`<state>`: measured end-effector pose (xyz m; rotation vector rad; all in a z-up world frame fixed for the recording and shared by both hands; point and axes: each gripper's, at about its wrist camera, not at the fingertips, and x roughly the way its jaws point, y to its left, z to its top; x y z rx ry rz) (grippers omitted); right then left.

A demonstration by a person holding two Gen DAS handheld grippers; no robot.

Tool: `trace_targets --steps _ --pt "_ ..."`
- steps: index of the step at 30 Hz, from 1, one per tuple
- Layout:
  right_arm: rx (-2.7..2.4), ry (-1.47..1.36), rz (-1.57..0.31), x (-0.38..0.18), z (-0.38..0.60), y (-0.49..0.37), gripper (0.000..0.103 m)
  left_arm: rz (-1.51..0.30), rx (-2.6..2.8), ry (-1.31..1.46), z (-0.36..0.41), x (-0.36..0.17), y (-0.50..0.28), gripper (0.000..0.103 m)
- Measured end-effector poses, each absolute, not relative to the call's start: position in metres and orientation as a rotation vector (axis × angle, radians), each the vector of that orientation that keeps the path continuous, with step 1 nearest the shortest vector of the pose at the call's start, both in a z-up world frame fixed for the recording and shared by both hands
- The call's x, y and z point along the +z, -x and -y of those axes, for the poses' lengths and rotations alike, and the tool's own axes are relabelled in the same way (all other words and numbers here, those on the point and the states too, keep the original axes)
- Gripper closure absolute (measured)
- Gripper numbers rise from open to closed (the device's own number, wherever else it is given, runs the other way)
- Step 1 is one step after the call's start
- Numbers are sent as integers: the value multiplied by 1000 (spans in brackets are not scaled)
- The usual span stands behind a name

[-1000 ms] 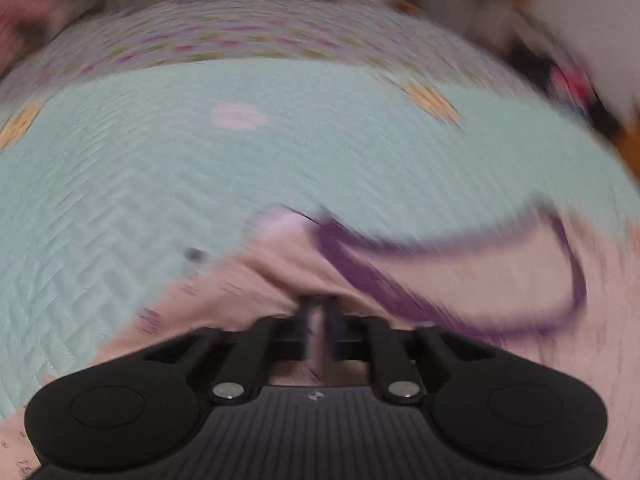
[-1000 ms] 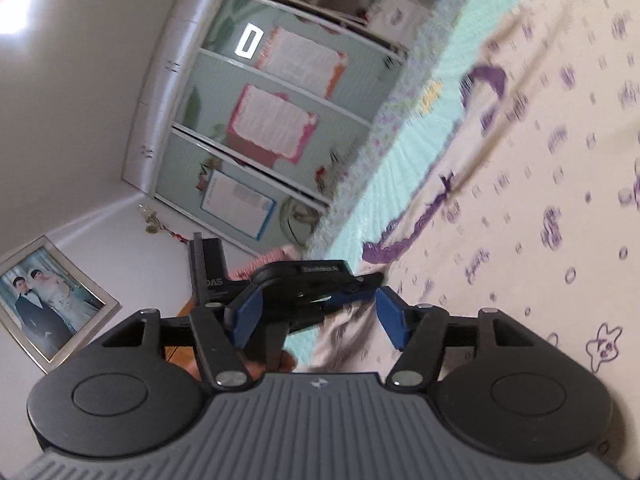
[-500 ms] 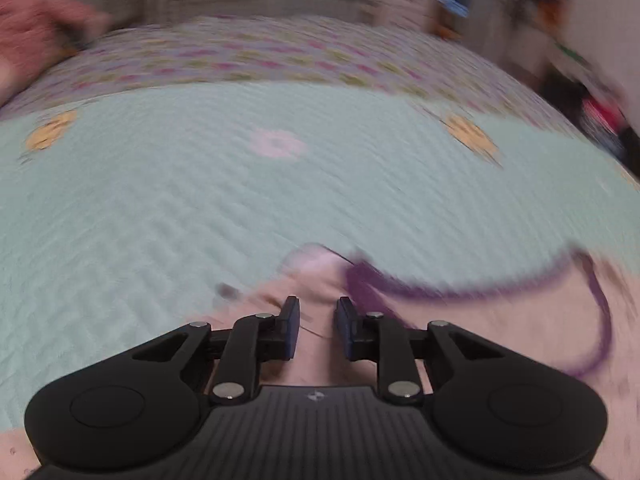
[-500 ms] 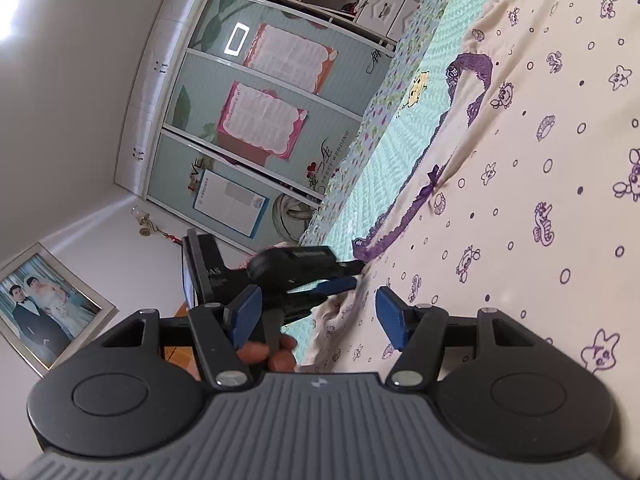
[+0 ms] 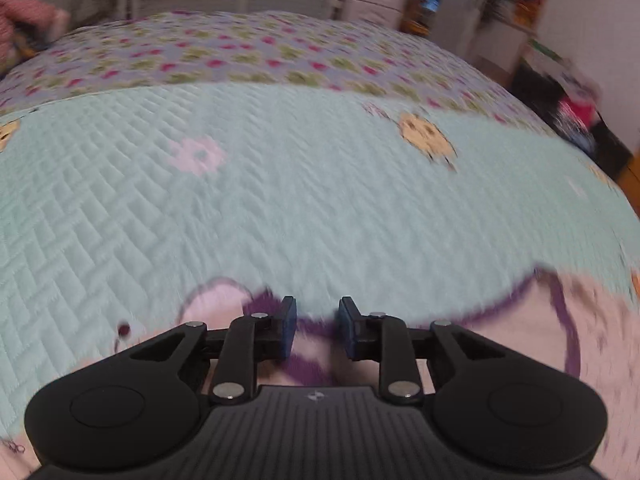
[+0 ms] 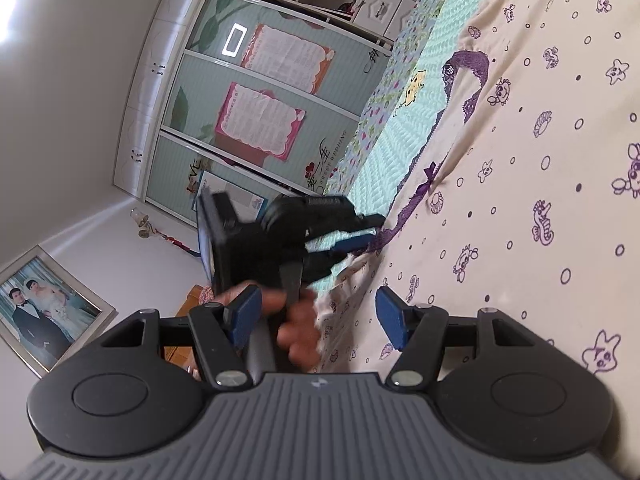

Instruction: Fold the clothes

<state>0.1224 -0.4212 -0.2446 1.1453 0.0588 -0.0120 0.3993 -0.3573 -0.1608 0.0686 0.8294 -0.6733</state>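
Note:
A cream garment [image 6: 540,160] printed with small purple cartoon figures and edged in purple lace trim [image 6: 468,68] lies spread on a mint quilted bedspread [image 5: 280,200]. My left gripper [image 5: 318,314] hovers just over the garment's neckline edge [image 5: 516,320]. Its jaws are opening, with the trim lying beneath the gap and nothing pressed between the pads. In the right wrist view the left gripper [image 6: 360,236] shows at the garment's edge, gripped by a hand [image 6: 296,332]. My right gripper [image 6: 318,308] is open, level, near the garment's side edge, holding nothing.
The bedspread has a floral border [image 5: 240,56] at its far side. A wardrobe with mint sliding doors [image 6: 260,92] stands beyond the bed, and a framed photo [image 6: 44,312] hangs on the wall. Blurred clutter [image 5: 576,112] sits at the right of the bed.
The left gripper was shut on the garment's neckline; it has let go, opened a little and drawn back, so more bare bedspread shows. The right gripper has stayed still and open.

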Motion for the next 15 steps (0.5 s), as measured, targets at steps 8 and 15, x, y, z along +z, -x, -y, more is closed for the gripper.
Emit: trace_targets --steps 8,15 --pt "-9 -1149 -62 -246 421 -122 39 -762 -655 -175 324 -139 -404 65" --pt "-10 -1137 -73 -246 420 -125 39 -816 -674 -204 318 -155 -421 65"
